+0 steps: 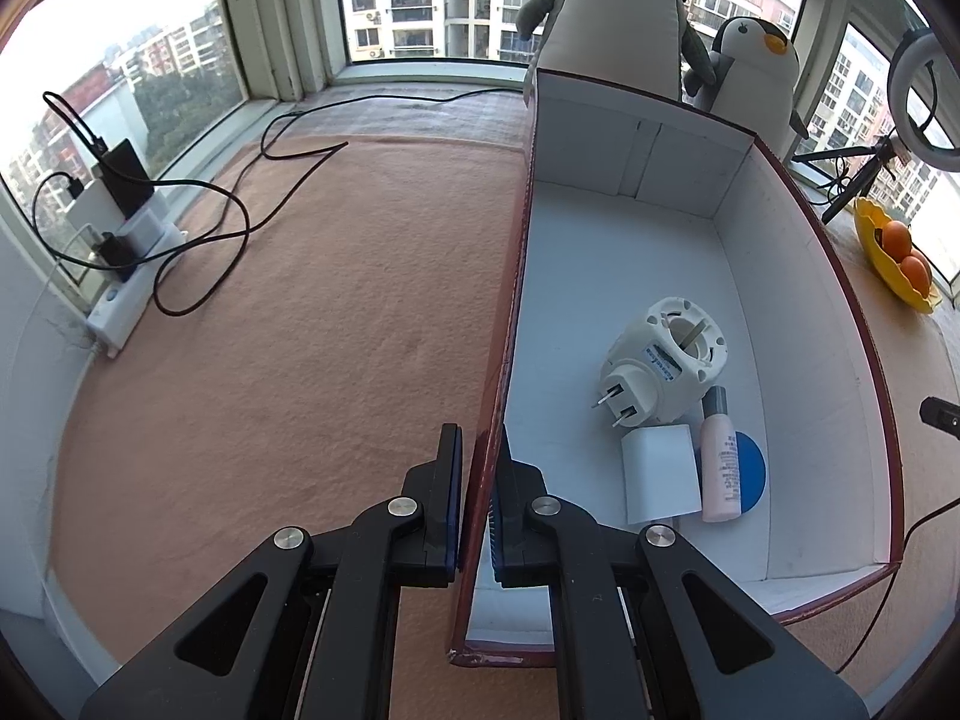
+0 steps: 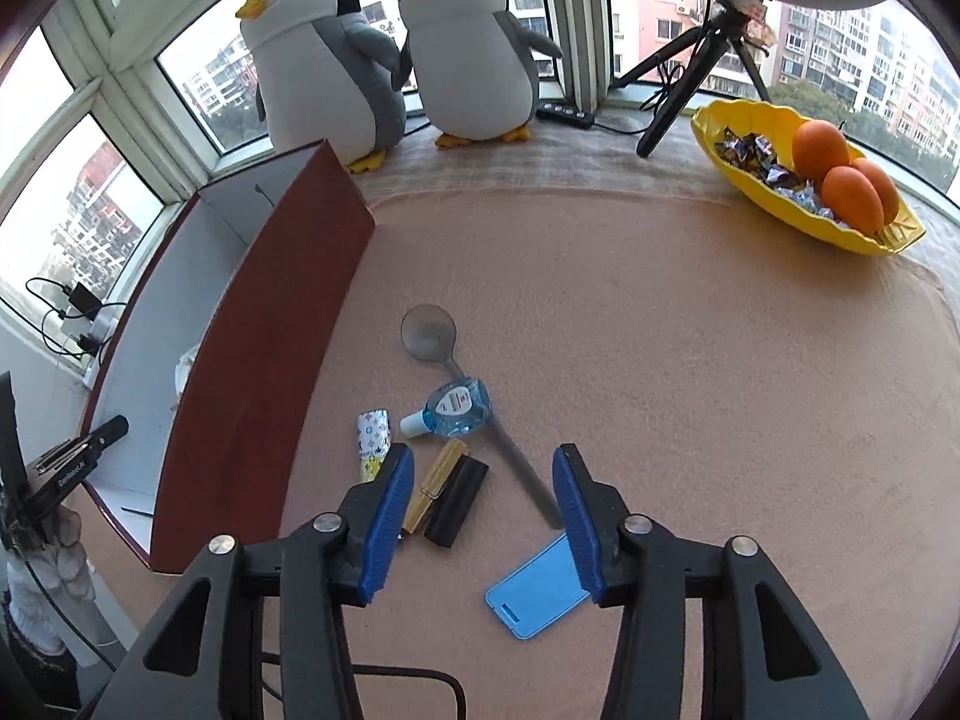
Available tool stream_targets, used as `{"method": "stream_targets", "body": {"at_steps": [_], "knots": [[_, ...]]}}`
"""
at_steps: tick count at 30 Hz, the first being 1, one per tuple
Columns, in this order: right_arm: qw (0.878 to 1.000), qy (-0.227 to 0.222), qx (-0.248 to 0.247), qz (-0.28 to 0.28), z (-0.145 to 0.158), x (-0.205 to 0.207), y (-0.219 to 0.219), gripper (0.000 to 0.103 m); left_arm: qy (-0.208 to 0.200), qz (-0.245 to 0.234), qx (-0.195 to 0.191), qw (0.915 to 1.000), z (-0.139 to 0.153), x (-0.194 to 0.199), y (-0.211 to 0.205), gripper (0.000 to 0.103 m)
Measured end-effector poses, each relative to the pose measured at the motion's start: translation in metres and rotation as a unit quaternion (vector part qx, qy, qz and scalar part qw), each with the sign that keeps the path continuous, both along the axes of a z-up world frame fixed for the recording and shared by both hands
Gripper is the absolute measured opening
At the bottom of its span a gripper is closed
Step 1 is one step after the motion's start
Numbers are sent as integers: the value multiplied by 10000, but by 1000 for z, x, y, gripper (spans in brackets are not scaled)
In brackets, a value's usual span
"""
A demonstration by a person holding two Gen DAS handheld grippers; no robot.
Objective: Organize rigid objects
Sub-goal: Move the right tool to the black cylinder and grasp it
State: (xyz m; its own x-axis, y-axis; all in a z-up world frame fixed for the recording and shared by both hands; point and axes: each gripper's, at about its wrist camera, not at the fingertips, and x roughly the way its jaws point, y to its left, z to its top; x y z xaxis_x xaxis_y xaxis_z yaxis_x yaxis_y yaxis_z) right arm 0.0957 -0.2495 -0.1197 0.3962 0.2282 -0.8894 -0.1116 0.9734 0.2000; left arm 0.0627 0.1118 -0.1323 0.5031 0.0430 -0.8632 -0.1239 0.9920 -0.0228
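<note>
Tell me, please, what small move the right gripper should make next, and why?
Probably lower the right gripper and close on the black block, which lies between its open fingers beside the wooden clothespin. The left gripper already clamps the box wall, steadying it for loading.
</note>
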Motion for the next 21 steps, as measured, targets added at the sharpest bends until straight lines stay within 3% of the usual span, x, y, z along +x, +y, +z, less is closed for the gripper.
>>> {"method": "stream_targets", "body": {"at_steps": [13, 21], "knots": [[9962, 798, 345, 1, -50, 5, 11, 24, 37, 54, 59, 10000, 0, -1, -2, 6], [9952, 955, 209, 100, -65, 11, 20, 19, 62, 123, 81, 9999, 0, -3, -2, 6]]}}
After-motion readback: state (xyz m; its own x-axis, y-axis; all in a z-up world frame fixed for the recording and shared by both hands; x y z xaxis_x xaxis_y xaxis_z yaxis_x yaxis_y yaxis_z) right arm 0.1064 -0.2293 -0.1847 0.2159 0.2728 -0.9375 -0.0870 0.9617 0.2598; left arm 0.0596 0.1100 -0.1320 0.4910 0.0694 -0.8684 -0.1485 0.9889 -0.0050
